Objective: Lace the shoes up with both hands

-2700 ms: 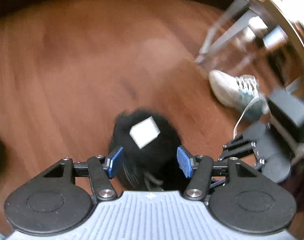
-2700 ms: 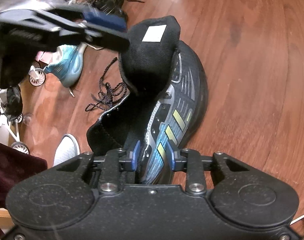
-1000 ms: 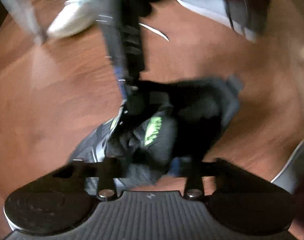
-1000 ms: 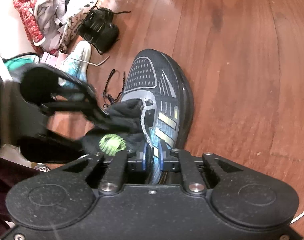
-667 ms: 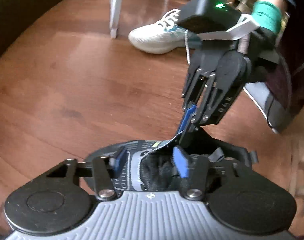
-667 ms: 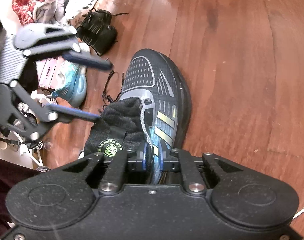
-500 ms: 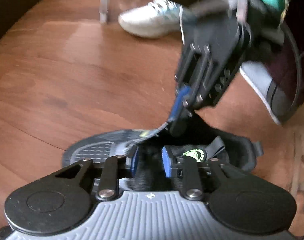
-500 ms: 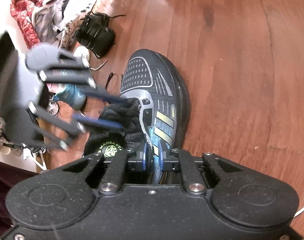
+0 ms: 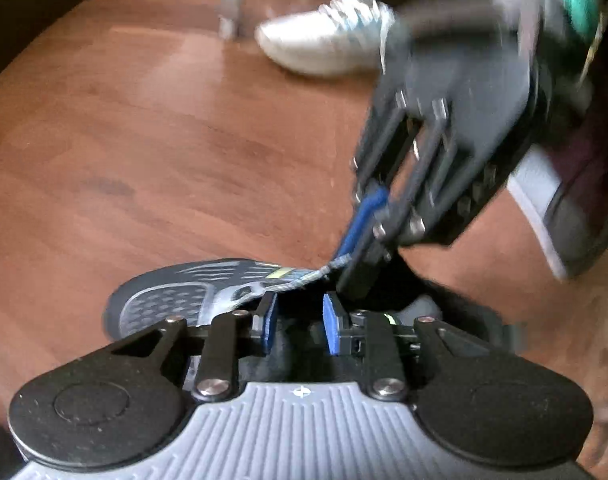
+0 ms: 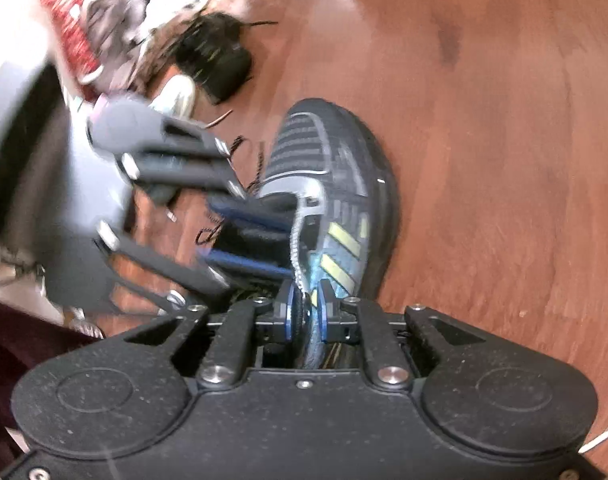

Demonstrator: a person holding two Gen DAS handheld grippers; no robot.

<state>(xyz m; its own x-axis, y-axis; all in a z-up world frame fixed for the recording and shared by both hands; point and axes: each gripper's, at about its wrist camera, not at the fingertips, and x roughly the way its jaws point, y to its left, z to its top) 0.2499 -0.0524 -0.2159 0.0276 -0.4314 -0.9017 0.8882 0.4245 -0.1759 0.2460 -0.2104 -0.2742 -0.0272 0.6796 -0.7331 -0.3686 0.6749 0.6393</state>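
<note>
My right tool's (image 10: 304, 316) camera shows a pile of clothes (image 10: 88, 28) and a black shoe (image 10: 220, 64) far off; my left tool's (image 9: 300, 328) camera shows a white shoe (image 9: 323, 40) instead. The dark shoe (image 10: 335, 200) sits on the wood floor (image 10: 503, 160). My right tool pinches its side edge, and its jaws are opening a little. My left tool is squeezed onto the black tongue (image 10: 260, 236). The shoe has yellow stripes (image 10: 339, 256). A loose lace (image 10: 240, 168) lies beside it.
</note>
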